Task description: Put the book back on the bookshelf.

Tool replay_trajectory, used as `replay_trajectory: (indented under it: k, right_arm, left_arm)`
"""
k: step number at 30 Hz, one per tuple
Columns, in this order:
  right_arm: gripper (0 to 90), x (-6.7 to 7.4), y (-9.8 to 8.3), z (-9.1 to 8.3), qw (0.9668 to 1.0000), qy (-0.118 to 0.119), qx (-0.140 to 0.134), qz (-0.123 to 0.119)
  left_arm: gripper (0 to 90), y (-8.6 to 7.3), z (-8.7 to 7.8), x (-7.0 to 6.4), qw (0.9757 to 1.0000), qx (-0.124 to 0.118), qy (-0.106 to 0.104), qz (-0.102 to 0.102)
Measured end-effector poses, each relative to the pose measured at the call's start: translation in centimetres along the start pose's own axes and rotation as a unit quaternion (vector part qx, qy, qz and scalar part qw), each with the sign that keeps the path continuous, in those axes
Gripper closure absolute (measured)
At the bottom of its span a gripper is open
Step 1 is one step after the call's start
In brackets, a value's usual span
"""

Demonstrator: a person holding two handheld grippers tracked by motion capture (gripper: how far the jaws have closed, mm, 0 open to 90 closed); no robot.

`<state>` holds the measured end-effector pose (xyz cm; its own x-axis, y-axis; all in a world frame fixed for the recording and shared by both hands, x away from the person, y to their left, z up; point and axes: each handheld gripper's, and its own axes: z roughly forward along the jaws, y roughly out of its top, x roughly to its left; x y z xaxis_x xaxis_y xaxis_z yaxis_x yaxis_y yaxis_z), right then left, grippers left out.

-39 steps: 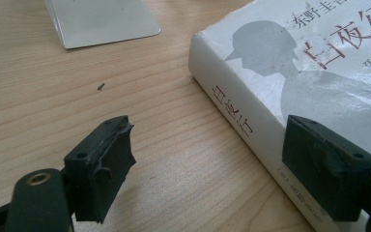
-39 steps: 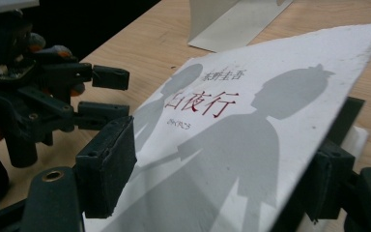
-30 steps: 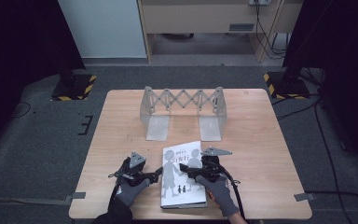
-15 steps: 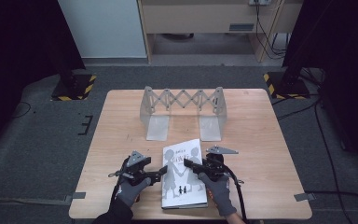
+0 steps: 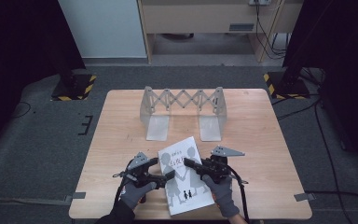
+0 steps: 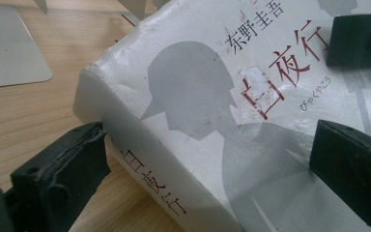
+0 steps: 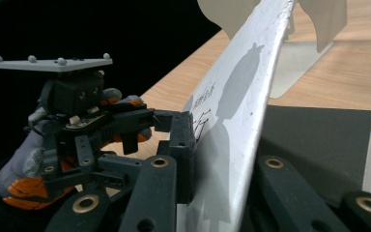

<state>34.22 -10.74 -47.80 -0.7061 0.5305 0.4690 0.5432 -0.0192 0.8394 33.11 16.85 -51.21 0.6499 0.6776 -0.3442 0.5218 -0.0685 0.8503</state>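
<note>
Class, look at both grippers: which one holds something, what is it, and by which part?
The right gripper pinches the book's lifted front cover near its edge. The left gripper stands open astride the spine, holding nothing.

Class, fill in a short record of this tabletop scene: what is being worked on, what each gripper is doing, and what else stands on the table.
Work item: white book, near the table's front edge
Right gripper: shut on the front cover, lifting it so a dark inner page shows
Left gripper: open, its jaws have just been opening, one beside the spine, one above the cover
Also on table: metal expanding book rack, behind the book, nothing in it
</note>
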Motion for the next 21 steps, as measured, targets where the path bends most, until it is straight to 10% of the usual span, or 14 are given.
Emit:
replay_trajectory:
  k: [12,21]
  right_arm:
    - [78.8,-0.1,0.2,-1.0,0.9994,0.024,-0.014,-0.018]
    - [79.9,-0.3,0.3,-1.3,0.9988,0.044,-0.017,-0.015]
  left_arm:
    - [0.0,-0.5,0.1,0.5,0.9985,-0.01,-0.042,-0.032]
    - [0.0,-0.9,1.1,1.1,0.9908,-0.01,-0.109,-0.08]
